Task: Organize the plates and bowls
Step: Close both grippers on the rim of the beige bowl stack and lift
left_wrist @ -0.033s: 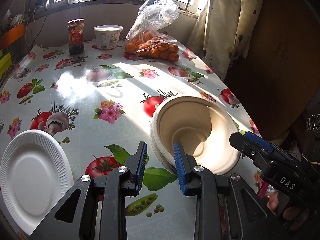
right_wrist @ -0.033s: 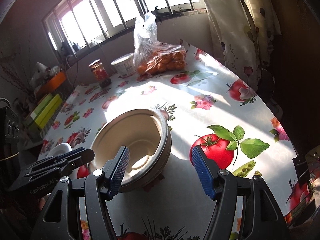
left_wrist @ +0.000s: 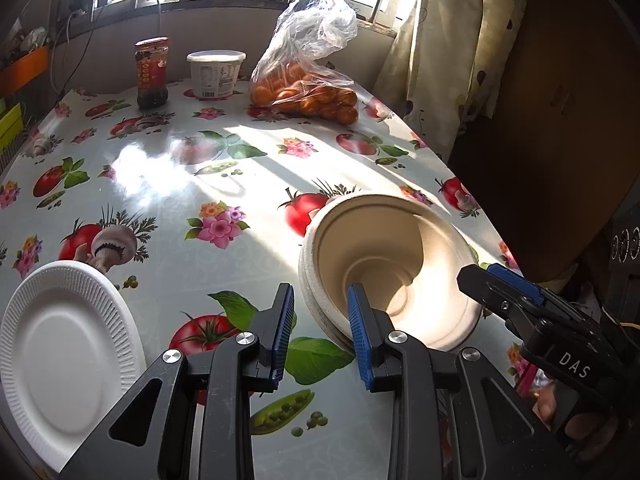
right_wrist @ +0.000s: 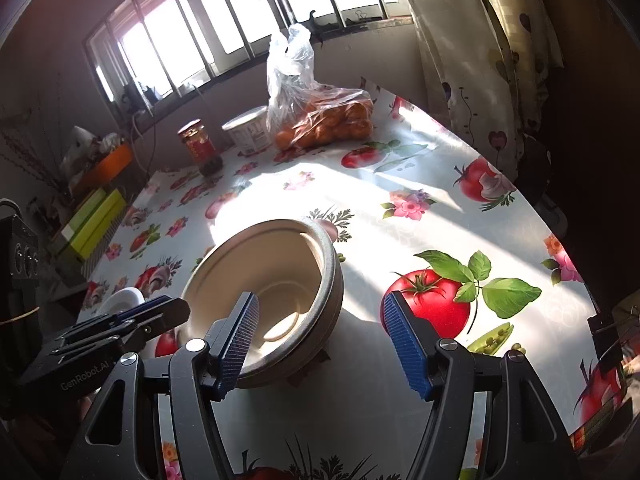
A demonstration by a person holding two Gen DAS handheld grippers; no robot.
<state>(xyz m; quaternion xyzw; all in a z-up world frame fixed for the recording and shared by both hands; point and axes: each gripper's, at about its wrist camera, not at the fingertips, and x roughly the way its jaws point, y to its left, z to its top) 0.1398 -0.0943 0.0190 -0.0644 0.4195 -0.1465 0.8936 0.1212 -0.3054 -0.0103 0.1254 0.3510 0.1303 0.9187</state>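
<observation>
Bowls [left_wrist: 392,276] sit stacked just right of the left gripper [left_wrist: 320,328], its half-open fingers straddling the near rim, nothing clamped. Right gripper [right_wrist: 326,344] hangs wide open, empty, equally close.

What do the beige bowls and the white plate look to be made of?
Beige bowls: likely moulded pulp fibre, matte off-white with a soft, slightly grainy look; layered rims show several nested. White plate: probably foam or paper, bright white, dull finish, with fine ribs pressed around the rim. Neither shines like the glossy tablecloth, so ceramic seems unlikely.
</observation>
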